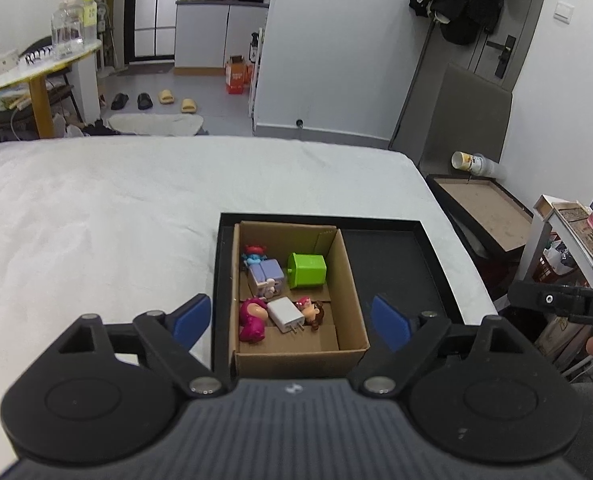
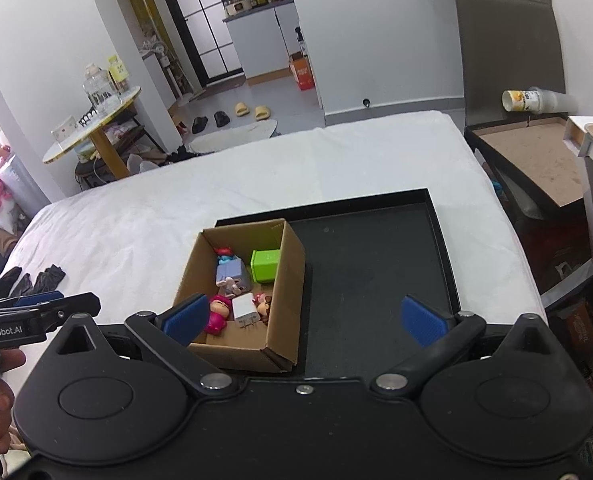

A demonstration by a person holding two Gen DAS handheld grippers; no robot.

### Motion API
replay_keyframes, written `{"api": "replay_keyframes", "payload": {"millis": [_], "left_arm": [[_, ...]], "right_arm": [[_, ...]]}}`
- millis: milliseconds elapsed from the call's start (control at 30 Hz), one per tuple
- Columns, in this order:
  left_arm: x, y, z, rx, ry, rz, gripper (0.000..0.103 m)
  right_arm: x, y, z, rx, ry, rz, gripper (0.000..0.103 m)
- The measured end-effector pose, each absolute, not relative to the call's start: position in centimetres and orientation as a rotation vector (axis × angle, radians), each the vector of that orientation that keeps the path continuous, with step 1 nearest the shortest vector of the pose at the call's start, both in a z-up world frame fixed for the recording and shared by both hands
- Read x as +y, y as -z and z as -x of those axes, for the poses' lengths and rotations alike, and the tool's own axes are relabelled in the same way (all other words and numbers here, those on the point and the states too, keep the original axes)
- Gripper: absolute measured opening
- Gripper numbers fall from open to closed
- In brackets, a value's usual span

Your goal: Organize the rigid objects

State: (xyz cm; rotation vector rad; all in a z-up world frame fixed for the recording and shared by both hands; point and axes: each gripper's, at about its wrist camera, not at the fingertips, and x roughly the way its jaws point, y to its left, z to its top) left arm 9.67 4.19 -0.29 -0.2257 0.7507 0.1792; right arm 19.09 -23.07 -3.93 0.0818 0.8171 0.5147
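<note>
An open cardboard box (image 1: 296,354) (image 2: 292,280) sits in the left part of a black tray (image 1: 396,272) (image 2: 376,272) on a white bed. Inside lie a green cube (image 1: 307,270) (image 2: 265,266), a purple block toy (image 1: 265,276), a small blue figure (image 1: 254,256), a pink figure (image 1: 251,318) (image 2: 218,314), a white charger plug (image 1: 284,314) (image 2: 245,307) and a brown-haired figure (image 1: 312,312). My left gripper (image 1: 291,320) hangs open above the box's near end, holding nothing. My right gripper (image 2: 304,319) is open over the near edge of the tray, also holding nothing.
The white bed sheet (image 1: 96,208) stretches away to the left and behind the tray. Dark gloves (image 2: 28,282) lie at the bed's left edge. Beside the bed on the right are a brown-lined frame (image 2: 536,152), a tipped cup (image 1: 472,162) and a shelf.
</note>
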Motion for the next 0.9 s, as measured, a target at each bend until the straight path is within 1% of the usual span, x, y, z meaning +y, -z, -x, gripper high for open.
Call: {"api": "replay_keyframes", "payload": {"millis": [67,167,233,333,900], "left_arm": [[4.2,-0.6,-8.9,0.727,-0.187,0.221,0.089],[4.1,-1.7,-7.9,0.701,-0.183,0.221,0.093],[3.9,-2.4,-7.4,0.694,-0.178,0.210,0.099],[3.5,-3.0,-6.5,0.682,-0.184,0.197,0.103],[2.3,-6.0,-1.2,0.580,-0.185,0.219,0.103]], "right_arm": [[-23.1,3.4,-18.7,0.806,-0.516,-0.085,0.103],[-23.2,2.5,-17.8,0.782,-0.524,-0.086,0.103],[-23.1,2.1,-17.2,0.768,-0.524,-0.084,0.103],[-23.2,1.6,-16.6,0.756,-0.516,-0.082,0.103],[-24.7,-0.2,-13.6,0.704,-0.489,-0.125,0.103]]}}
